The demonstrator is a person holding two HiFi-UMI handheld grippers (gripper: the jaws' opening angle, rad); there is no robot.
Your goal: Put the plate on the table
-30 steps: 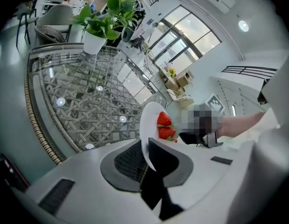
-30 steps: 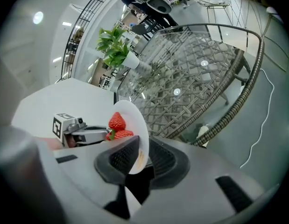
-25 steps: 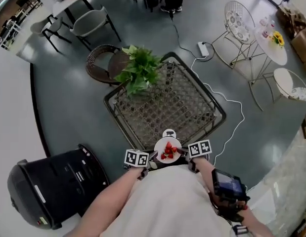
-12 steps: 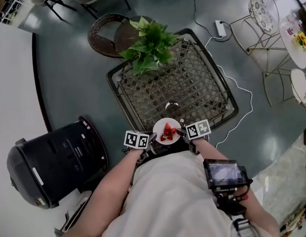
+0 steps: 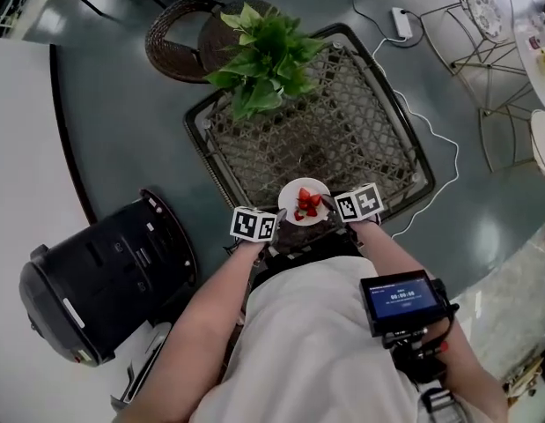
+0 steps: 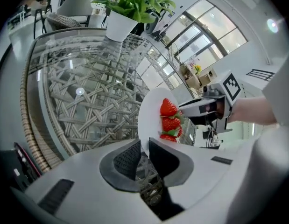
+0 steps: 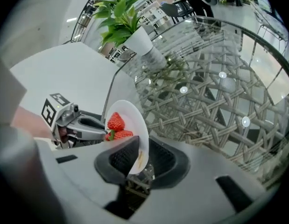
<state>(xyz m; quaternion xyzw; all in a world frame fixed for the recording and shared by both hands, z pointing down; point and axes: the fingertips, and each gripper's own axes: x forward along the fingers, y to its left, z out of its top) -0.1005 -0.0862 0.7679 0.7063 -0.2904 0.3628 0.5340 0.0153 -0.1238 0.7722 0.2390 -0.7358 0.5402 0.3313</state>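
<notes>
Both the left gripper [image 6: 143, 154] and right gripper [image 7: 137, 158] were clamped on opposite rims of the plate [image 5: 304, 203] over the near edge of the table [image 5: 360, 139], the left's jaws just easing wider, so lowering it flat before letting go looked next.

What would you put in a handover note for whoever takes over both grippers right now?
Left gripper: pinching one rim of the plate; jaws have just opened slightly, rim between them.
Right gripper: pinching the opposite rim.
Plate, carrying strawberries, is held over the near edge of the glass-topped table; a plant stands at the far corner.
Done: plate brought to the table.
To do: lower it flat, release both sides.
</notes>
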